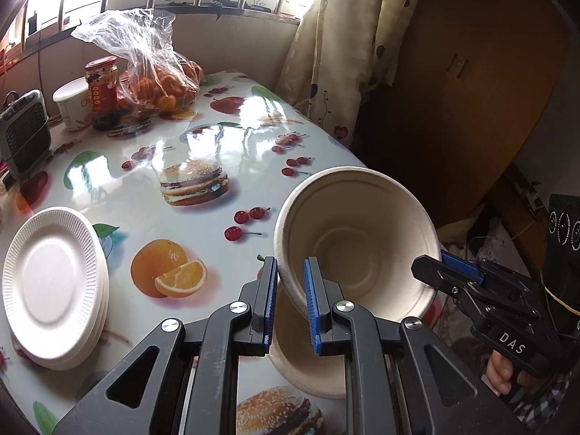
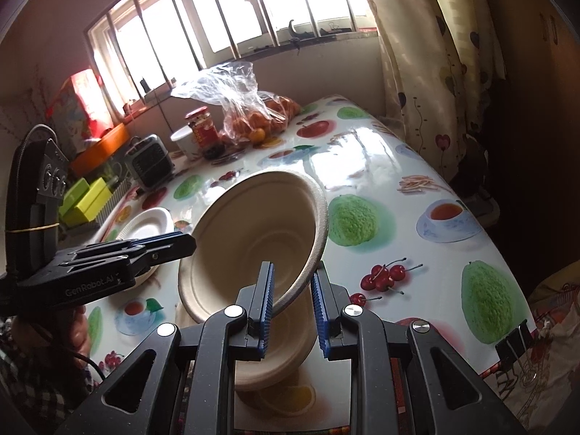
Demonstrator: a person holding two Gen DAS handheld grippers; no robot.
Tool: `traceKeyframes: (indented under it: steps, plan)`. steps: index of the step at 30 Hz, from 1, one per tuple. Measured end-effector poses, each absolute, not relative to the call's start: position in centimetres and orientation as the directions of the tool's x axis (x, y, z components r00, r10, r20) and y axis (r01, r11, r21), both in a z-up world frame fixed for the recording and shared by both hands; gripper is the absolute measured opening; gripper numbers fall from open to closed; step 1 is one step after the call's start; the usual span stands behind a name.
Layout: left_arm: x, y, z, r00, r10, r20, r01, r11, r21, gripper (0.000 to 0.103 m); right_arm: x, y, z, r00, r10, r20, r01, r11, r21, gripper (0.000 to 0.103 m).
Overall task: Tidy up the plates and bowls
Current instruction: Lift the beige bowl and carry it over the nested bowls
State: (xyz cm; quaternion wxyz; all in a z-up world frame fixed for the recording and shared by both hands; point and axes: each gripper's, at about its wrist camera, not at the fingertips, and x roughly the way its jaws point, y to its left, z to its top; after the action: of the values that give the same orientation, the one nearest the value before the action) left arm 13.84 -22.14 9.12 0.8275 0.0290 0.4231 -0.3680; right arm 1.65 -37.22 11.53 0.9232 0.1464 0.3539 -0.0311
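Observation:
A beige paper bowl (image 1: pixel 359 250) hangs tilted above the table, its mouth toward both cameras. My left gripper (image 1: pixel 291 268) is shut on its near-left rim. At the opposite rim my right gripper (image 1: pixel 431 264) comes in from the right. In the right wrist view the same bowl (image 2: pixel 253 239) has its rim pinched in my right gripper (image 2: pixel 291 275), and the left gripper (image 2: pixel 181 243) clamps its left edge. A second beige bowl (image 1: pixel 308 362) (image 2: pixel 275 362) rests on the table right below. A stack of white ribbed plates (image 1: pixel 54 282) (image 2: pixel 148 223) lies to the left.
At the far end of the fruit-print table (image 1: pixel 217 188) stand a plastic bag of oranges (image 1: pixel 159 72), a red-lidded jar (image 1: pixel 103 90), a white tub (image 1: pixel 72 105) and a small grey fan (image 1: pixel 25 130). A curtain (image 1: pixel 333 54) hangs past the right edge. A binder clip (image 2: pixel 514 340) grips the near right edge.

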Motion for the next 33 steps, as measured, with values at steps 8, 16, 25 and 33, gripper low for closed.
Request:
traceKeyframes:
  steps: [8,16,25,33]
  plan:
    - [12.8,-21.5,8.7,0.366,-0.577,-0.730,0.631,0.731,-0.261,0.016,0.5,-36.4,11.2,0.749,0.053,-0.660,0.158,0.954,0.256,0.020]
    - [12.3,-21.1,8.2,0.361,-0.572,-0.737,0.623,0.736,-0.266,0.016,0.0,-36.2,10.3,0.737,0.062,-0.672,0.162,0.950,0.266,0.020]
    - [12.1,-20.9,7.6,0.356,-0.562,-0.746,0.611,0.744,-0.269,0.016,0.0,-35.9,9.3,0.721,0.074,-0.689,0.167,0.946,0.277,0.021]
    - [11.5,-21.0,7.5,0.355,-0.551,-0.755,0.617,0.745,-0.254,0.016,-0.4,-35.8,8.7,0.709,0.071,-0.701,0.178,0.945,0.275,0.022]
